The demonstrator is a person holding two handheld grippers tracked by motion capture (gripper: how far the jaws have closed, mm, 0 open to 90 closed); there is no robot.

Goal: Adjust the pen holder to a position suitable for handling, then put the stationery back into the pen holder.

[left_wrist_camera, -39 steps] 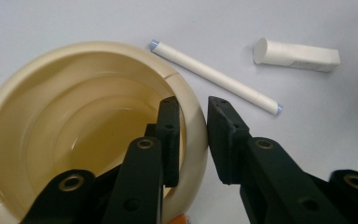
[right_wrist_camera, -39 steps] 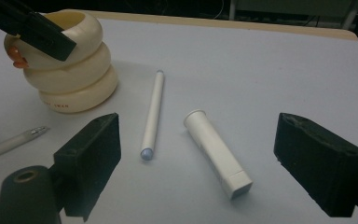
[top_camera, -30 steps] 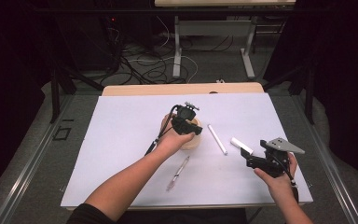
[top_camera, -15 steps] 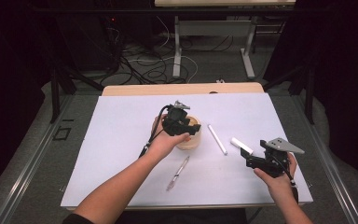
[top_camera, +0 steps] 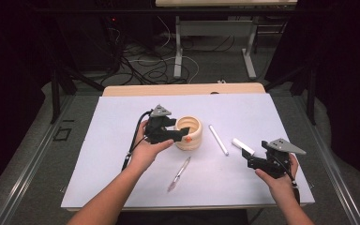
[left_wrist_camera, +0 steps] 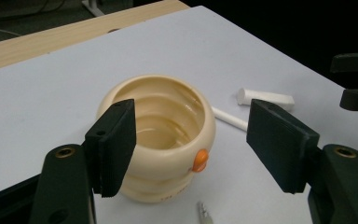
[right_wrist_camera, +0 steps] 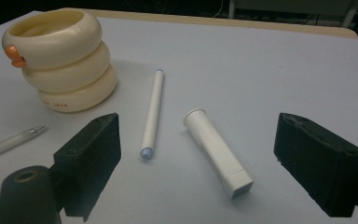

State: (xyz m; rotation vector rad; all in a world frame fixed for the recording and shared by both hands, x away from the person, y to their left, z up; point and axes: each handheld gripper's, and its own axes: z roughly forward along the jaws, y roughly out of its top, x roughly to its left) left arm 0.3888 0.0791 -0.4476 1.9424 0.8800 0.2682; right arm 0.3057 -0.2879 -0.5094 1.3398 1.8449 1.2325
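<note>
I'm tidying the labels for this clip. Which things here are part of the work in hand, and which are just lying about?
In hand:
left tongs, open at the cream cup
right tongs, open over the white tube

Lying about:
white pen
clear pen
</note>
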